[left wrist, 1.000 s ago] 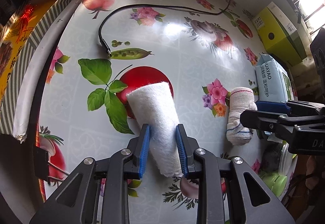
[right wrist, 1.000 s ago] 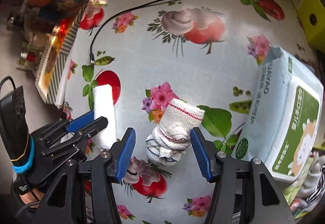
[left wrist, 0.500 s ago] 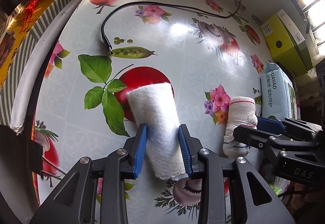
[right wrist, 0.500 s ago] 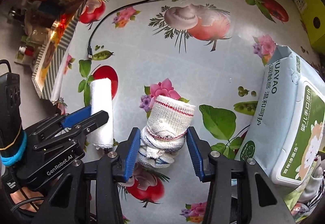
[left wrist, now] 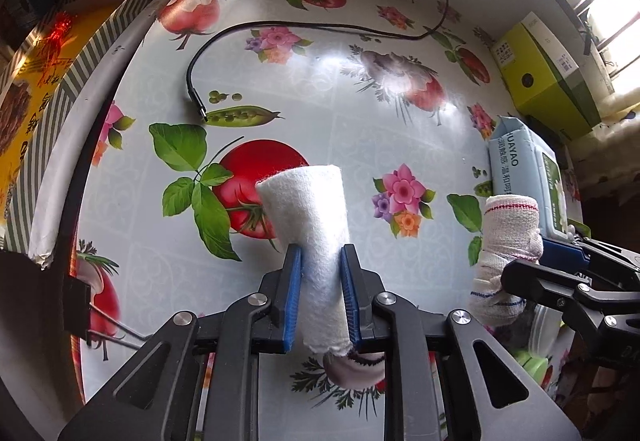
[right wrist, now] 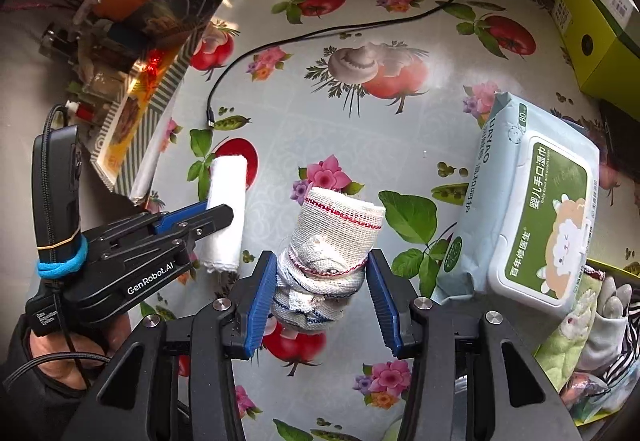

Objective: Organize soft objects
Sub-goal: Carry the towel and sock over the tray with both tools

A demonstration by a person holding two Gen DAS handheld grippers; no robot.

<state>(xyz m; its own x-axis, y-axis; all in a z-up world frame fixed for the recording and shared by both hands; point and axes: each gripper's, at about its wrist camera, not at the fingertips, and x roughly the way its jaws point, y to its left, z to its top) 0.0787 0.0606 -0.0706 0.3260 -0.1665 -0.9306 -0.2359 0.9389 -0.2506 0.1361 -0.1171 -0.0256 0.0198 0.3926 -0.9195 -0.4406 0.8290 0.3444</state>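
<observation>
Two grippers, each on a roll. Left gripper clamped on white towel roll, blue pads pressed into both sides, roll pinched narrower there; far end sticks out over the tomato print, toward the table's left edge. Right gripper squeezes knotted gauze cloth roll between its pads, around table centre. Wet wipes pack lies just right of it, yellow-green box in far right corner, black cable runs across far side of floral tablecloth
</observation>
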